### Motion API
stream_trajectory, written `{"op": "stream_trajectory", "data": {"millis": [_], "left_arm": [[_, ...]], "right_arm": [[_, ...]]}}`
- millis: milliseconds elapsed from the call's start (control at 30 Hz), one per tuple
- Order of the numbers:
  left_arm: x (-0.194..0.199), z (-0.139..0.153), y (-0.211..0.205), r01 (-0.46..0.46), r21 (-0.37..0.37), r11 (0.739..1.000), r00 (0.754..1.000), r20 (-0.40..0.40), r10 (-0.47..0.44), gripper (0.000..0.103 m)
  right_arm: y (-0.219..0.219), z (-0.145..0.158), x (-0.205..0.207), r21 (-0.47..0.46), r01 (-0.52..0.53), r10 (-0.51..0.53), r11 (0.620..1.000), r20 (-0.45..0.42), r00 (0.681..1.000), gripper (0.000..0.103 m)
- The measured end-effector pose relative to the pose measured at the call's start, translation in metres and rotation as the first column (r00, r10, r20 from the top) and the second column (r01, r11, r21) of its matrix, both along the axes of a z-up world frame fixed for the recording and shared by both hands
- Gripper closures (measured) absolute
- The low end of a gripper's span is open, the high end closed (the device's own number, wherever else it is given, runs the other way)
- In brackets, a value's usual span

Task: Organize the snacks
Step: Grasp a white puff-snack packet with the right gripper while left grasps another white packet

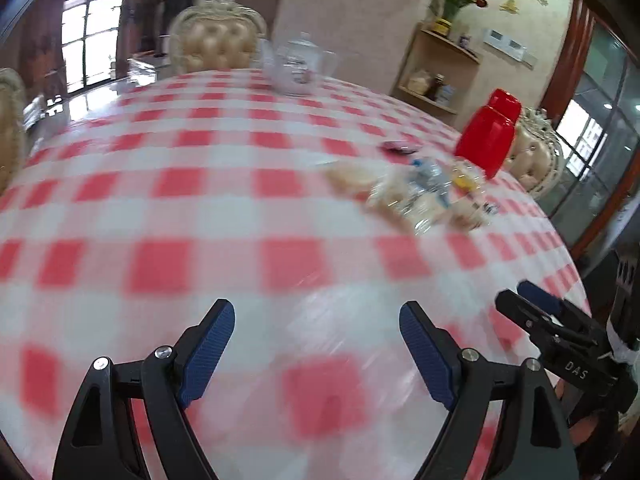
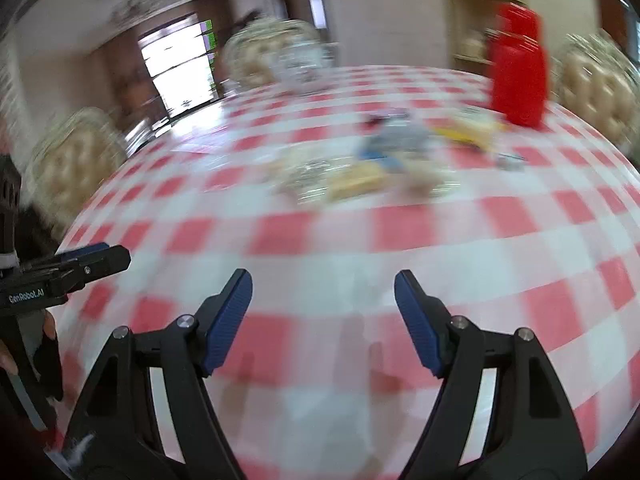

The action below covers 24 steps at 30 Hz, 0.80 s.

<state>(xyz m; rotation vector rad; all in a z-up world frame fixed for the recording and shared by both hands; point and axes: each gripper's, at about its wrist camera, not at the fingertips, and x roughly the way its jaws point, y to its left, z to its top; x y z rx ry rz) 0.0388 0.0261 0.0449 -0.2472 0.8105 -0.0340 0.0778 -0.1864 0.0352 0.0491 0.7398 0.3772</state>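
In the left view, the left gripper (image 1: 316, 330) hangs wide open over the checked table (image 1: 192, 184) and holds nothing. The snacks (image 1: 424, 194) lie in a loose pile far ahead, just beside the red jar (image 1: 488, 136). I think it should slow down first, then pick 1 packet from the edge. In the right view, the right gripper (image 2: 323, 312) is open and empty too. The jar's lid is on, so I cannot tell what is inside.
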Motion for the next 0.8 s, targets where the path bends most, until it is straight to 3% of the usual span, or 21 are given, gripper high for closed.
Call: {"op": "stream_trajectory", "data": {"millis": [167, 367, 567, 667, 800], "left_arm": [[0.078, -0.013, -0.054, 0.119, 0.121, 0.985, 0.993, -0.016, -0.118, 0.018], [0.137, -0.026, -0.082, 0.182, 0.195, 0.964, 0.983, -0.035, -0.178, 0.018], [0.160, -0.037, -0.082, 0.200, 0.190, 0.961, 0.980, -0.061, -0.192, 0.018], [0.165, -0.037, -0.082, 0.214, 0.197, 0.957, 0.977, -0.065, -0.205, 0.017], [0.174, -0.042, -0.077, 0.232, 0.149, 0.961, 0.971, -0.091, -0.220, 0.015]], "right_arm": [[-0.064, -0.004, 0.040, 0.084, 0.092, -0.089, 0.992, -0.040, 0.995, 0.027], [-0.080, -0.003, 0.071, 0.084, 0.054, -0.051, 0.995, -0.032, 0.998, 0.026], [-0.041, -0.013, 0.124, -0.105, -0.035, 0.034, 0.994, -0.003, 0.999, 0.022], [-0.033, -0.020, 0.147, -0.136, -0.061, 0.057, 0.989, -0.029, 0.998, 0.022], [-0.030, -0.025, 0.173, -0.147, -0.079, 0.072, 0.986, -0.055, 0.996, 0.022]]}}
